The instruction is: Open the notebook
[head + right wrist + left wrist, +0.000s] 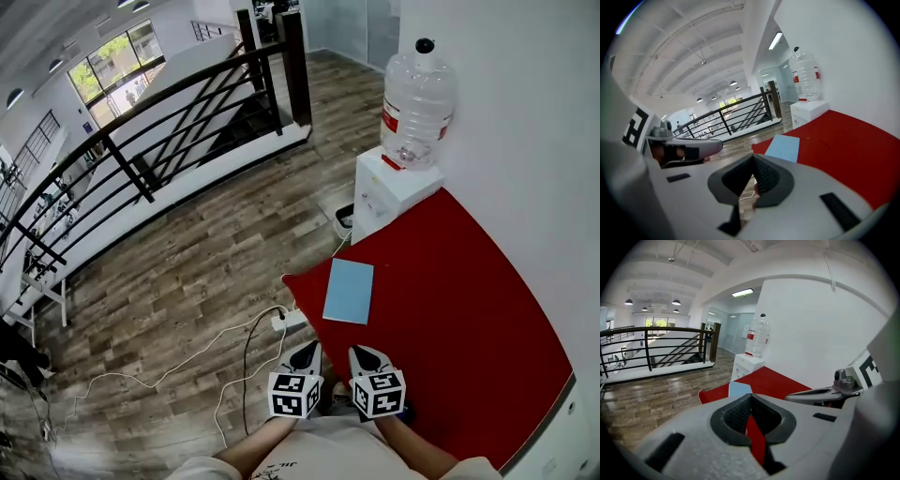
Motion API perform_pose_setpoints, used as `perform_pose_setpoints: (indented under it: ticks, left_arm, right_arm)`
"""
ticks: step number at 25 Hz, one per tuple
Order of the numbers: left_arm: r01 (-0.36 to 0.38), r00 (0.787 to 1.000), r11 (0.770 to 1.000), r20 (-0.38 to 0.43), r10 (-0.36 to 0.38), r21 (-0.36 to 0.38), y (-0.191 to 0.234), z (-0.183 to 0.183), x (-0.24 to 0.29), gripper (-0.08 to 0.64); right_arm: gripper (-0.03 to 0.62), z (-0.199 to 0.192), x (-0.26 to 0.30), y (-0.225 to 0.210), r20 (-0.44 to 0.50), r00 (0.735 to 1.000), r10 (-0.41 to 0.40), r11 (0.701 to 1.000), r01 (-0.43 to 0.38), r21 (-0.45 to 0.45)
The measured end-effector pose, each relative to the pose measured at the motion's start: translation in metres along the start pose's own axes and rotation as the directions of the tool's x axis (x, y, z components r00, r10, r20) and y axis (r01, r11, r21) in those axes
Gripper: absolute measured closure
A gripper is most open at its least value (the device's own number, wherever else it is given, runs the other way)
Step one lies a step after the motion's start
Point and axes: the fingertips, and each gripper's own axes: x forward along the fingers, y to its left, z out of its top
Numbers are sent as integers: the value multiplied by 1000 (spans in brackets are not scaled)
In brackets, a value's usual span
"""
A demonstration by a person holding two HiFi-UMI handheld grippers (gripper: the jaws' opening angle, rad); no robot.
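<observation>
A closed light-blue notebook (349, 291) lies flat near the left corner of a red table (469, 309) set against a white wall, its plain cover showing no readable writing. In the head view, the person's two hand-held grippers sit side by side at the table's near edge, just short of the notebook and not touching it. The left gripper (307, 354) is clenched with its jaws together on nothing, and the right gripper (368, 356) likewise has its tips meeting, empty. Each carries a cube of black-and-white square markers (295, 394). Beyond the table stands a white water dispenser (389, 192) topped by a large clear bottle (417, 103) with a red label, its print too small to read. A black railing (141, 141) borders the wood floor, where a white cable (187, 361) runs to a power strip (291, 321).
</observation>
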Motion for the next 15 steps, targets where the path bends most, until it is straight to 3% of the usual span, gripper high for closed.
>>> perform_pose_setpoints:
  ticks: [15]
  left_arm:
    - [43,999,998,0,-43,54,21,27,18,554]
  right_arm:
    - [586,25,22,-3,20,997,-79,997,79,11]
